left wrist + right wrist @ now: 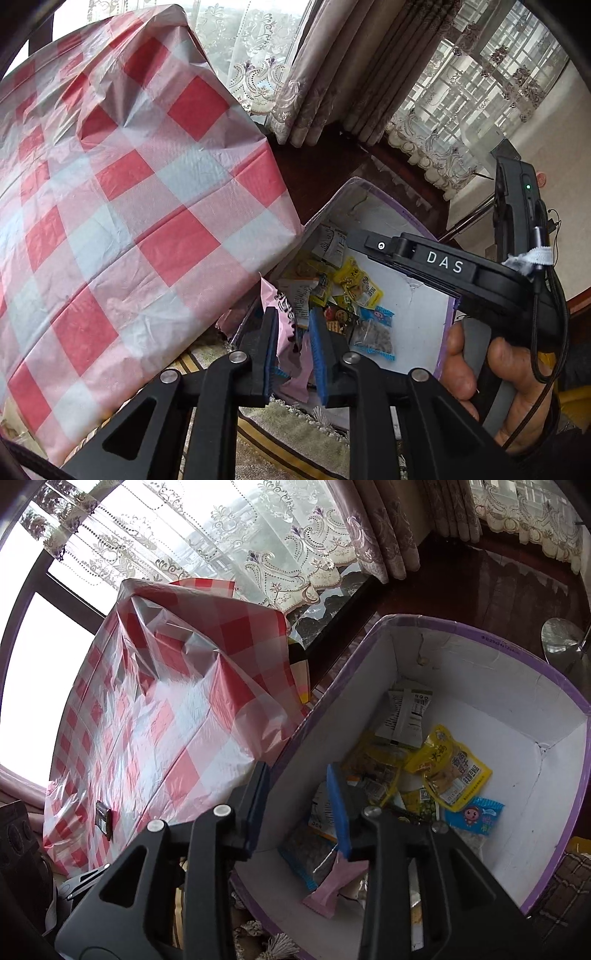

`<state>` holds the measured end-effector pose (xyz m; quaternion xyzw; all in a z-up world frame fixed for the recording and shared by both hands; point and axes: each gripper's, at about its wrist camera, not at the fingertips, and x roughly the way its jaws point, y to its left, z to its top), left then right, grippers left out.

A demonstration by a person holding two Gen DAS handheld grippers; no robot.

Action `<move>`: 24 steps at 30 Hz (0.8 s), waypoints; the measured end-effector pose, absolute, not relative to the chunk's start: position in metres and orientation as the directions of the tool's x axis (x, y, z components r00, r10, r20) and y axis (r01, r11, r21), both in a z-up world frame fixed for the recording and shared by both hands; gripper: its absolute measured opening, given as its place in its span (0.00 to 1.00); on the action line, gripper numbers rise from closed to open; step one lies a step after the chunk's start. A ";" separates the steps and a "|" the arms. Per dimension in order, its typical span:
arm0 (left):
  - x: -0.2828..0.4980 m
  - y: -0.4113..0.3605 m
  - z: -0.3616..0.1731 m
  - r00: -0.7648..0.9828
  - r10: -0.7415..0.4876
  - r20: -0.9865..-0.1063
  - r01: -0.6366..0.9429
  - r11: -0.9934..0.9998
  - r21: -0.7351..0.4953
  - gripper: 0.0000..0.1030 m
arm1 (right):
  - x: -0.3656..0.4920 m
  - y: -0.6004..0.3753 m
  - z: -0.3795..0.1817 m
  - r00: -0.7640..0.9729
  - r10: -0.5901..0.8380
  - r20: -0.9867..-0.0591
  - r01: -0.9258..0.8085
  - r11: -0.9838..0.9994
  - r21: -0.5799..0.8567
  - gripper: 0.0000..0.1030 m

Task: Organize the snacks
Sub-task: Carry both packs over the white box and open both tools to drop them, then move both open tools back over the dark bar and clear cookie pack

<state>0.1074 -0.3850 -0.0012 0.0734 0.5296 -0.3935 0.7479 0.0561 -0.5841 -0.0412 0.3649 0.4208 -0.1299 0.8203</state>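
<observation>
A white box with a purple rim point(413, 291) point(480, 631) holds several snack packets: yellow ones point(454, 768), a blue one point(476, 816) and a white one point(406, 712). My left gripper point(293, 354) holds a pink snack packet point(284, 332) between its blue pads at the box's near corner. My right gripper point(299, 805) is open, its jaws straddling the box's left wall, one pad point(338, 808) inside. A pink packet corner point(336, 882) shows by that pad. The right gripper's body, marked DAS point(443, 262), reaches over the box in the left wrist view.
A table under a red-and-white checked plastic cover point(129, 192) point(166, 720) stands left of the box. Lace curtains point(258, 546) and windows lie behind. A dark wooden surface point(498, 587) is beyond the box. A fringed rug point(295, 424) lies below.
</observation>
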 end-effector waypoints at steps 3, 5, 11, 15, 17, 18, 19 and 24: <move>0.109 -0.383 0.000 0.138 -0.513 -0.847 0.661 0.685 -0.308 0.29 | 0.059 -0.579 -0.040 0.612 0.100 -0.785 0.511 0.707 0.489 0.39; 0.110 -0.379 0.001 0.150 -0.515 -0.844 0.652 0.693 -0.307 0.31 | 0.060 -0.575 -0.038 0.611 0.105 -0.784 0.503 0.714 0.488 0.39; 0.118 -0.364 0.004 0.176 -0.520 -0.836 0.616 0.720 -0.319 0.33 | 0.065 -0.562 -0.033 0.607 0.119 -0.786 0.480 0.733 0.482 0.40; 0.126 -0.344 0.006 0.211 -0.513 -0.832 0.571 0.756 -0.321 0.33 | 0.071 -0.548 -0.029 0.604 0.137 -0.785 0.452 0.753 0.479 0.40; 0.130 -0.331 0.006 0.227 -0.507 -0.832 0.542 0.775 -0.325 0.33 | 0.075 -0.538 -0.027 0.601 0.148 -0.786 0.436 0.763 0.477 0.41; 0.132 -0.323 0.006 0.235 -0.503 -0.832 0.525 0.786 -0.327 0.34 | 0.077 -0.532 -0.026 0.598 0.156 -0.786 0.426 0.769 0.476 0.41; 0.134 -0.315 0.006 0.241 -0.501 -0.831 0.508 0.795 -0.332 0.34 | 0.079 -0.526 -0.025 0.596 0.165 -0.786 0.413 0.776 0.477 0.42; 0.141 -0.262 0.006 0.279 -0.501 -0.819 0.402 0.836 -0.374 0.42 | 0.093 -0.488 -0.023 0.574 0.221 -0.788 0.332 0.817 0.471 0.46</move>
